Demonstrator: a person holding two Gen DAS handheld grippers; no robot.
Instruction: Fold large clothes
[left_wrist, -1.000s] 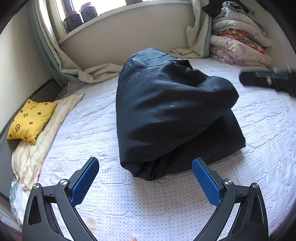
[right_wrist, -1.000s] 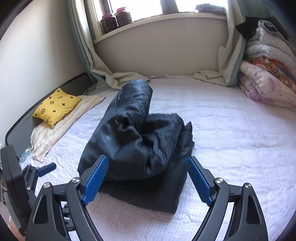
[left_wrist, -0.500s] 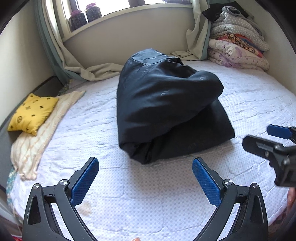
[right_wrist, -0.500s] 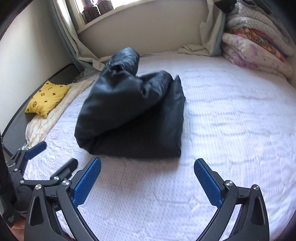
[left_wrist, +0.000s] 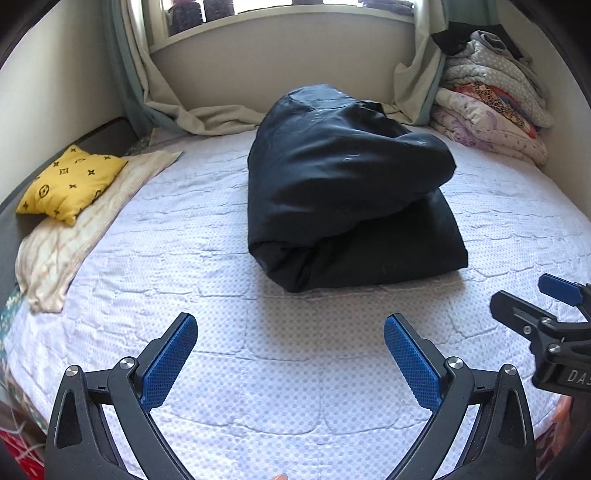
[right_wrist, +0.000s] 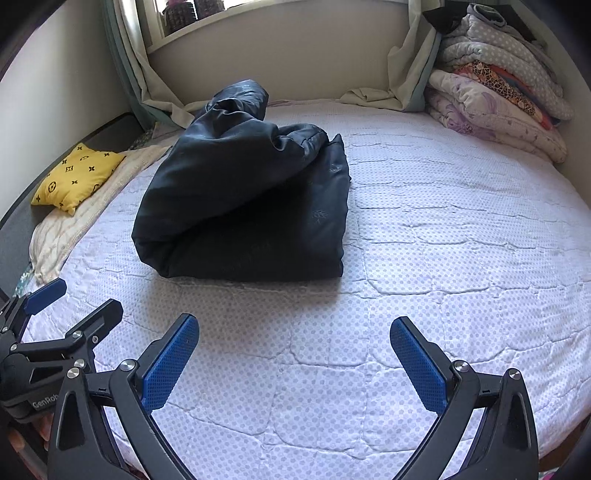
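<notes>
A large black padded garment (left_wrist: 343, 192) lies folded into a thick bundle in the middle of the bed; it also shows in the right wrist view (right_wrist: 251, 199). My left gripper (left_wrist: 291, 354) is open and empty, held above the bedspread in front of the bundle. My right gripper (right_wrist: 295, 358) is open and empty, also in front of the bundle, apart from it. The right gripper shows at the right edge of the left wrist view (left_wrist: 546, 317). The left gripper shows at the left edge of the right wrist view (right_wrist: 66, 317).
A white dotted quilted bedspread (left_wrist: 184, 240) covers the bed. A yellow patterned pillow (left_wrist: 70, 182) and a beige cloth (left_wrist: 74, 236) lie at the left edge. A stack of folded quilts (left_wrist: 491, 114) sits at the far right corner. Curtains (left_wrist: 207, 118) hang by the window wall.
Both grippers have drawn back from the black bundle toward the near edge of the bed. The bundle now lies on its own, untouched, farther from both cameras.
</notes>
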